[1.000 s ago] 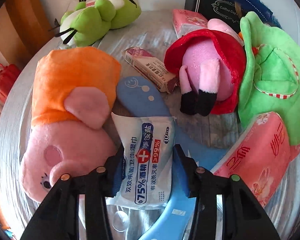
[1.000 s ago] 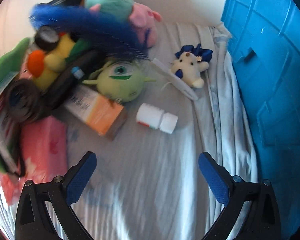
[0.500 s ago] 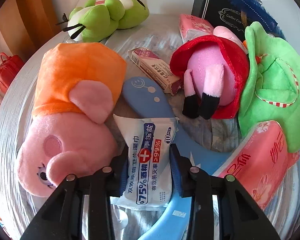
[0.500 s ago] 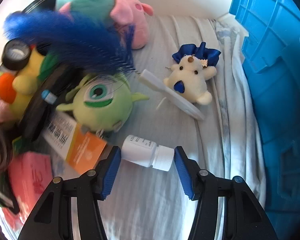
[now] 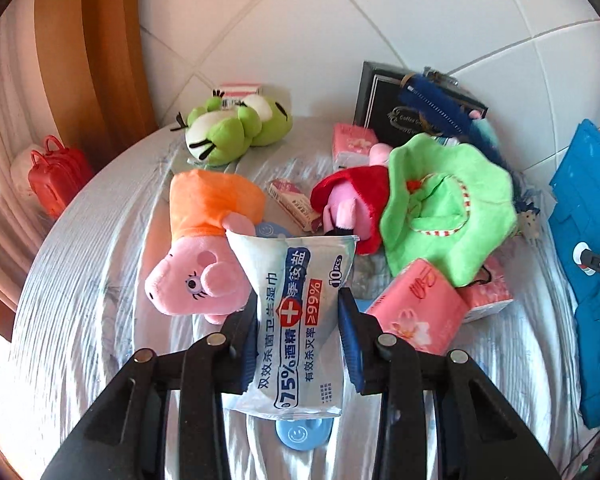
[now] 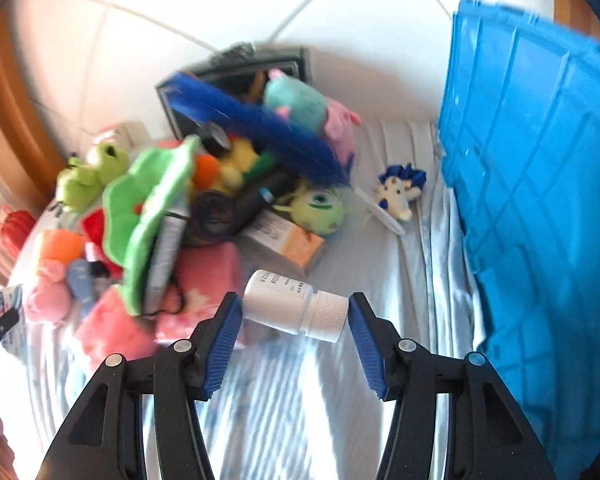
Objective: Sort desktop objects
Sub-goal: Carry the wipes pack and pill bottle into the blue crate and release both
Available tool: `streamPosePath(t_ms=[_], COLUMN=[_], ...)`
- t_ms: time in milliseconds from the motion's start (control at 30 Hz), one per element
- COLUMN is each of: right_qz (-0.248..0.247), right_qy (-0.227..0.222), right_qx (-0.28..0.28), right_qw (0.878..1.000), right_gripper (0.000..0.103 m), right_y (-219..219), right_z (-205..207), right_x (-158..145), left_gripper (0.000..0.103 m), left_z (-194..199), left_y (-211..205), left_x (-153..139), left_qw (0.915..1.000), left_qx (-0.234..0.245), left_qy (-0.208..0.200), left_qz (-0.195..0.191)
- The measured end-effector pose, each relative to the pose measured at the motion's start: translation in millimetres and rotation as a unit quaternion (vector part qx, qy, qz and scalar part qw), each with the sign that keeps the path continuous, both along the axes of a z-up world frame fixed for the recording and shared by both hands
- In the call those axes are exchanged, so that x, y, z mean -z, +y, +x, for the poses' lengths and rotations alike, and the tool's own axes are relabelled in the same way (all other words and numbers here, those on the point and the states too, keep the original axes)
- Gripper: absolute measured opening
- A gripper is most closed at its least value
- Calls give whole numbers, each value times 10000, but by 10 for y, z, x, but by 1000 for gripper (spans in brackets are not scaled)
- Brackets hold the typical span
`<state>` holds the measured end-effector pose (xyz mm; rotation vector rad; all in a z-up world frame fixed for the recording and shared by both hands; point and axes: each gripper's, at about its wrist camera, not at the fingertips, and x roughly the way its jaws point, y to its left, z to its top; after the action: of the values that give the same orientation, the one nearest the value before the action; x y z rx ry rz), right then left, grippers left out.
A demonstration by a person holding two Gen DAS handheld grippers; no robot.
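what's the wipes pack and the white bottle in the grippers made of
White-and-blue wet-wipes pack: probably soft plastic film, glossy; it creases between the pads. White pill bottle with ribbed cap: looks like rigid plastic, matte, smooth-walled, keeping its shape in the grip.

The left gripper (image 5: 298, 334) is a matte black plastic frame of two angular arms with cut-out windows. Behind each of the jaws sit two round silver screw heads, four across in all. The inner faces of the jaws carry dark blue ribbed pads (image 5: 350, 338). The right gripper (image 6: 295, 334) is the same build: black arms, silver screws just behind the jaws, brighter blue ribbed pads (image 6: 366, 346) lining their inner sides.
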<state>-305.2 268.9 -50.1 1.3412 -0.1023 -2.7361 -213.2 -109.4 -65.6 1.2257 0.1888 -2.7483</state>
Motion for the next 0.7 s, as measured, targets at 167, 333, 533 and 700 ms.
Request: streamPosePath(t_ms=[167, 333, 533, 700], right_qz=[225, 274, 344, 497], right_qy=[755, 1328, 1807, 2022], right_qx=[-168, -222, -128, 132], right_qw=[9967, 9905, 9829, 9780], right_gripper=[54, 54, 54, 54], right_y=[-162, -108, 87, 373], right_z=[536, 965, 1410, 1652], right_x=[-536, -957, -1356, -1566], left_gripper=[34, 34, 34, 34], left_z=[295, 503, 667, 731], left_y=[321, 756, 1398, 1954], left_x=[-388, -601, -937, -1257], left_qw=[9984, 9936, 9818, 9672], left_qx=[308, 864, 1545, 2091], left_qy=[481, 724, 1107, 1433], left_qz=[-6, 43, 50, 150])
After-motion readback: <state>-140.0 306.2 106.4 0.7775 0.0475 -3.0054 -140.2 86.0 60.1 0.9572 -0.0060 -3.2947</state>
